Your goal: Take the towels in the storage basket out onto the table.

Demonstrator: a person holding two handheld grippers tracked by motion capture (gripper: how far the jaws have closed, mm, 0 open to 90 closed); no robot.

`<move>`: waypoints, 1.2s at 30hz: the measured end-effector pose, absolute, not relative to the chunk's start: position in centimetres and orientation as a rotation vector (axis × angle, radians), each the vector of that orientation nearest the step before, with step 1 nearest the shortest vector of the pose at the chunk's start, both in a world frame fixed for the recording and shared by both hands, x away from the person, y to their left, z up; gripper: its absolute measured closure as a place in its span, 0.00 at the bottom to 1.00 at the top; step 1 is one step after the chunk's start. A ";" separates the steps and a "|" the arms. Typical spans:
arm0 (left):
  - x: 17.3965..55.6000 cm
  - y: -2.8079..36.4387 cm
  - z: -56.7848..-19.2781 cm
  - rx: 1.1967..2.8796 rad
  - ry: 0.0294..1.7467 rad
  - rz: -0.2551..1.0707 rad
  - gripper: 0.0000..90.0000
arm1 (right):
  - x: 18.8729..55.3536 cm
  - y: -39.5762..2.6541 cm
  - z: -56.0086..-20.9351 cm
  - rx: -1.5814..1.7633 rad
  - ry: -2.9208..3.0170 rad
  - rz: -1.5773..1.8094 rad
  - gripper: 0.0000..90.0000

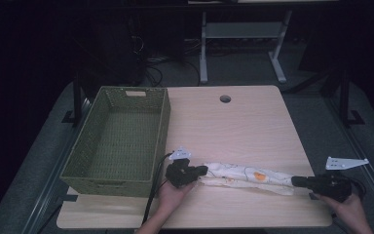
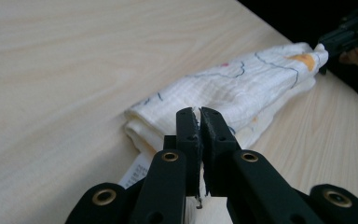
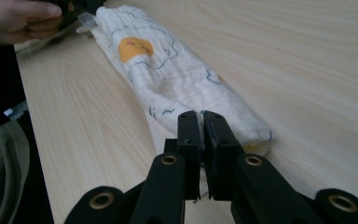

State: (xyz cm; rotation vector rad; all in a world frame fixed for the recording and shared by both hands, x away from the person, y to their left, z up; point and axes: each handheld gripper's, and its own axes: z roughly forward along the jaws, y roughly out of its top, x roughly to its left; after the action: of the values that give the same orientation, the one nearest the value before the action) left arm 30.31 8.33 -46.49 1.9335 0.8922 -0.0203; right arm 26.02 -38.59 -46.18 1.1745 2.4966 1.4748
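Observation:
A white cloth [image 1: 246, 175] with blue lines and an orange patch lies rolled lengthwise near the front edge of the wooden table [image 1: 243, 126]. My left gripper [image 1: 202, 169] is shut on its left end. In the left gripper view the jaws [image 2: 199, 114] are pressed together with a sliver of the cloth [image 2: 242, 84] pinched between them. My right gripper [image 1: 296, 181] is shut on the other end, and its jaws [image 3: 200, 116] meet over the edge of the cloth [image 3: 168, 79]. The roll runs straight between the two grippers.
A green woven basket [image 1: 121, 141] with nothing in it stands on the left part of the table, just behind my left gripper. A round cable hole [image 1: 225, 99] sits near the far edge. Bare tabletop lies behind the cloth. Beyond the table are a dark floor and a desk frame [image 1: 243, 34].

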 end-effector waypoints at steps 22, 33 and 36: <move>29.5 8.3 -44.6 1.921 0.806 -0.063 0.80 | 25.4 -38.0 -44.0 1.143 2.442 1.539 0.69; 30.8 6.3 -45.8 1.985 0.834 -0.122 0.91 | 26.3 -34.7 -45.7 1.132 2.545 1.430 0.91; 30.4 6.0 -46.3 2.041 0.828 -0.132 0.91 | 26.2 -34.5 -46.8 1.141 2.580 1.364 0.91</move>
State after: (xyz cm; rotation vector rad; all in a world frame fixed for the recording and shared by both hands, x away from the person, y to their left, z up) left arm 30.44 5.96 -46.32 2.0407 0.8281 -0.1316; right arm 26.21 -34.53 -46.80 1.1409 2.5799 1.3643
